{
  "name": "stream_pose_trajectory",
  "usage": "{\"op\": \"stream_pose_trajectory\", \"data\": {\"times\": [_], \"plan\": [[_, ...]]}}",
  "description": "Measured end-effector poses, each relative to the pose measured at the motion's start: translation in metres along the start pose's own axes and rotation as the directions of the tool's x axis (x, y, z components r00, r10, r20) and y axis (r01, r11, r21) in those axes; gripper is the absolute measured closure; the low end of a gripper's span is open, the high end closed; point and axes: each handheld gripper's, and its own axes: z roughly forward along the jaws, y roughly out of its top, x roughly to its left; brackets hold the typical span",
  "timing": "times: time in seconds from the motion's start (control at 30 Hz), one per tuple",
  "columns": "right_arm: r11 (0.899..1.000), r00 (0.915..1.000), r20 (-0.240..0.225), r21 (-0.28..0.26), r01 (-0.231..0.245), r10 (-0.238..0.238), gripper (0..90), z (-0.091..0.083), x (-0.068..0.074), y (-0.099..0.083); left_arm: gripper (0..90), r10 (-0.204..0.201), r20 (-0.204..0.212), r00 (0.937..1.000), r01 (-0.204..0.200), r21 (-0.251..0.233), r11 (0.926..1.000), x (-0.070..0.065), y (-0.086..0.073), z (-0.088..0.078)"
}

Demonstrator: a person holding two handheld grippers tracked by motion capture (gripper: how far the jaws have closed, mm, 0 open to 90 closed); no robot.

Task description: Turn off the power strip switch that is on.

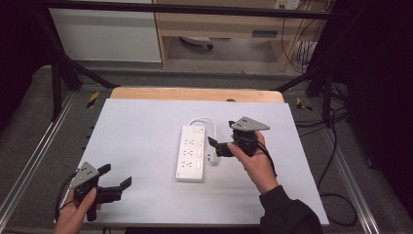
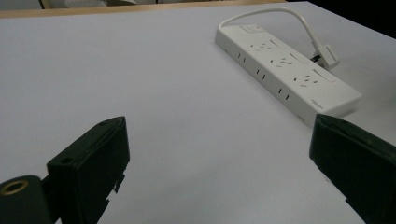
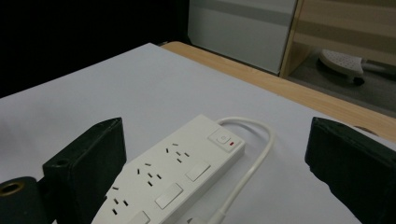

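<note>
A white power strip [image 1: 191, 153] [image 2: 285, 70] [image 3: 173, 182] lies flat in the middle of the white sheet [image 1: 141, 126]. Its short cable [image 1: 204, 120] [image 3: 252, 158] loops round from the far end to a white plug [image 1: 213, 157] [image 2: 327, 53] lying beside the strip's right side. My right gripper [image 1: 215, 147] [image 3: 215, 158] hovers just right of the strip, above the plug, jaws wide apart with nothing held between them. My left gripper [image 1: 116, 176] [image 2: 219, 158] sits at the sheet's near left corner, open and empty, pointing toward the strip.
The sheet covers a wooden tabletop [image 1: 195, 93] whose far edge shows bare. Black frame posts [image 1: 56, 83] stand at the back corners. Dark cables [image 1: 336, 146] trail on the floor to the right. A cabinet [image 1: 219, 29] stands behind the table.
</note>
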Motion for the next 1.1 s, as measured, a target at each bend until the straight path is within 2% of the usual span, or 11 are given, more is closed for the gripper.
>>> {"op": "stream_pose_trajectory", "data": {"times": [0.27,0.63,0.87,1.1], "plan": [[0.999,0.9986,0.052,-0.054,-0.001,0.003,5.6,-0.034,-0.021,-0.002,4.9,0.002,-0.001,1.0,-0.002,0.001,1.0,0.0,0.0,0.0],[0.997,0.9922,0.124,-0.078,-0.009,0.018,5.4,-0.08,-0.048,-0.016,4.9,0.004,0.001,1.0,-0.004,0.002,1.0,-0.001,0.0,0.0],[0.995,0.9825,0.178,-0.096,-0.038,0.054,5.3,-0.104,-0.062,-0.033,4.9,0.003,-0.003,1.0,-0.003,0.003,1.0,0.0,0.0,0.0],[0.992,0.9732,0.207,-0.096,-0.082,0.1,5.3,-0.119,-0.073,-0.057,4.9,0.0,-0.005,1.0,0.0,0.003,1.0,0.0,0.0,0.0]]}}
